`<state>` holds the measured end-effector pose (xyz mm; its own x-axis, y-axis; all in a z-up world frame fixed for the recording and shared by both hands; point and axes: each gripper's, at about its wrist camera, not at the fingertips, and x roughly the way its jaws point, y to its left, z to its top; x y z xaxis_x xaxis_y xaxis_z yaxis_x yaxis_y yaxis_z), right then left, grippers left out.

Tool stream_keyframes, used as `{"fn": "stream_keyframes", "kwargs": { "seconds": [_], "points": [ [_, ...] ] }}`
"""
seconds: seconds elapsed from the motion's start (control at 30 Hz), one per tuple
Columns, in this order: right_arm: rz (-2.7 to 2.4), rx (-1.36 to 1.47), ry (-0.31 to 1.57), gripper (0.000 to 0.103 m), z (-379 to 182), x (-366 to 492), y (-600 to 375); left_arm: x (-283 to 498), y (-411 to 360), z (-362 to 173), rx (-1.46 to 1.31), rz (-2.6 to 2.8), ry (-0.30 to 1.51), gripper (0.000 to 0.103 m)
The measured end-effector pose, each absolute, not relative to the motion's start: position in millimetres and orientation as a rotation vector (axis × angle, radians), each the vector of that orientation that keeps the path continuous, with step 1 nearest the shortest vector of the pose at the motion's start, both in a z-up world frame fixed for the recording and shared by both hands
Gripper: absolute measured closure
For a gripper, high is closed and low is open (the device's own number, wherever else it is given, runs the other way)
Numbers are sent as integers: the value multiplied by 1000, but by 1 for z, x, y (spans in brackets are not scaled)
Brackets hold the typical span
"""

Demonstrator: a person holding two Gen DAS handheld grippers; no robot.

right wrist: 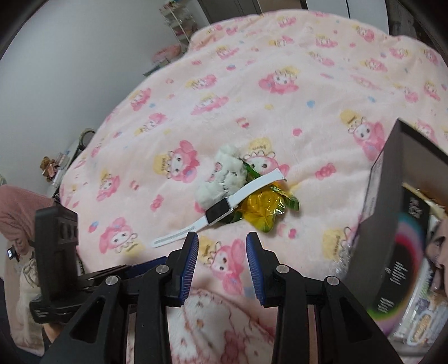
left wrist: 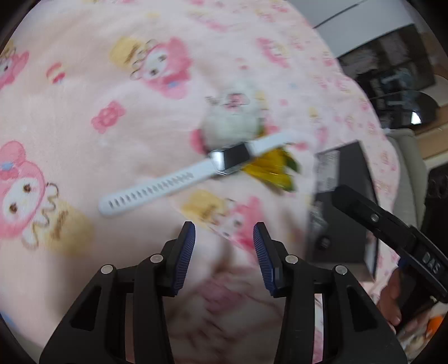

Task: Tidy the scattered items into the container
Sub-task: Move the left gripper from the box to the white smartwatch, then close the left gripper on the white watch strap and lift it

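A white smartwatch (left wrist: 193, 170) (right wrist: 221, 211) lies flat on the pink cartoon-print blanket (left wrist: 84, 92) (right wrist: 280, 112). A white plush toy (left wrist: 232, 117) (right wrist: 225, 175) and a yellow-green wrapped packet (left wrist: 273, 169) (right wrist: 263, 208) lie under and beside it. A dark box (left wrist: 341, 201) (right wrist: 392, 212) stands to the right of them. My left gripper (left wrist: 224, 253) is open and empty, just short of the watch strap. My right gripper (right wrist: 222, 263) is open and empty, near the strap's end.
The right gripper's body (left wrist: 392, 229) shows at the right in the left wrist view; the left gripper's body (right wrist: 56, 252) shows at the left in the right wrist view. A white wall (right wrist: 70, 70) and a shelf rack (right wrist: 179, 25) lie beyond the bed.
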<state>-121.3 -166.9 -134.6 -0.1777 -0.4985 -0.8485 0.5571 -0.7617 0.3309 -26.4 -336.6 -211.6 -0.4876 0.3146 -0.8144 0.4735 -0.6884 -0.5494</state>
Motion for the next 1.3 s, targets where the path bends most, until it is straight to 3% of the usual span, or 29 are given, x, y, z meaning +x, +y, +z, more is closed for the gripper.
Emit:
{"fn": "stream_keyframes", "kwargs": {
  "seconds": [0.27,0.93,1.0,1.03,1.13,1.3],
  "points": [
    [-1972,1507,102,72,-174,-150,-187,-37,-371,-239,1436,-2253,1324,61],
    [-2043,1498,-131,70,-200,-196,-201,-6,-419,-252,987,-2160,1483,60],
    [-2065,1434,-104,73,-196,-191,-208,-14,-421,-262,1043,-2119,1505,62],
    [-2077,1414,-91,82,-195,-190,-210,-15,-421,-260,1034,-2129,1498,65],
    [-2076,1394,-106,98,-193,-193,-211,-16,-420,-247,1029,-2171,1408,96],
    [-2025,1289,-131,99,-162,-177,-201,-13,-409,-222,1006,-2280,1406,102]
  ]
}}
